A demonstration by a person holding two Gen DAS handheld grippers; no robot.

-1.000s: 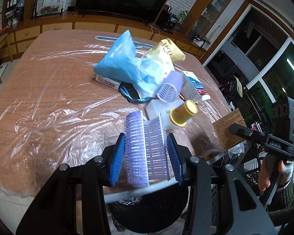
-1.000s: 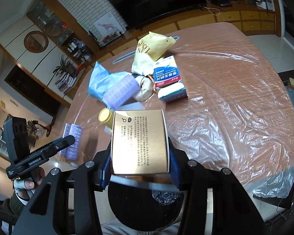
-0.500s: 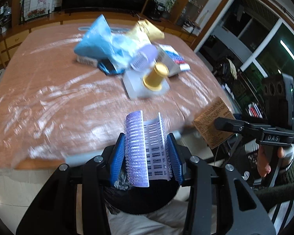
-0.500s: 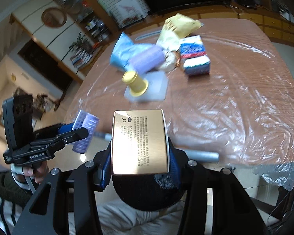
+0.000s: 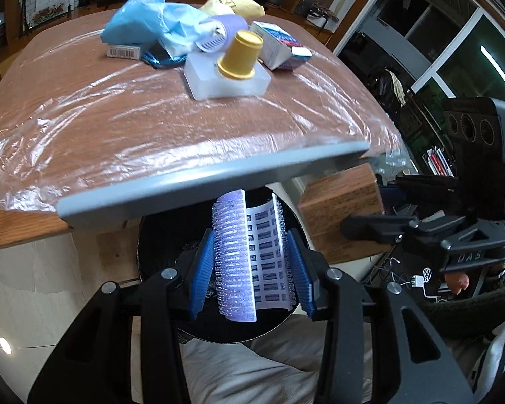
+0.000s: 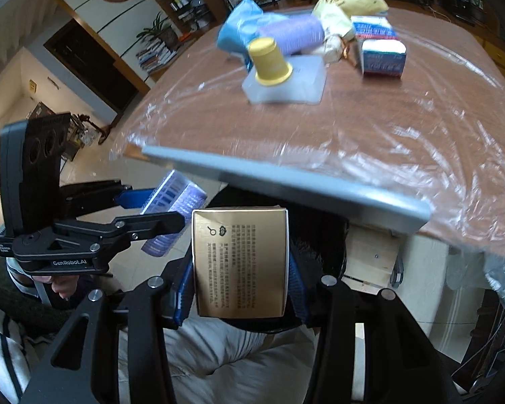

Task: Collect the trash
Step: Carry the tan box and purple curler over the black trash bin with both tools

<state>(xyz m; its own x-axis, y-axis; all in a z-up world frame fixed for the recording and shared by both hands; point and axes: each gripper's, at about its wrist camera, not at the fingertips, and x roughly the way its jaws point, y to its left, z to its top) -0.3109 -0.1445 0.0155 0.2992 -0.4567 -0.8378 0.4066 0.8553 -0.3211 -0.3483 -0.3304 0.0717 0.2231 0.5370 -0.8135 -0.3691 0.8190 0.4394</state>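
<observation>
Disposal step: my left gripper clamps a purple roller, right gripper a gold box; next, release over what looks like a black bin at lower centre.

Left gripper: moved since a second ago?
Yes. The left gripper, shut on the purple roller, pulled back off the table and now hangs over the black bin.

Left gripper — pitched steeply downward, jaws clamped on a purple hair roller standing lengthwise between the blue pads. Right gripper — same downward pitch, jaws clamped on a gold box, its printed face up.
</observation>
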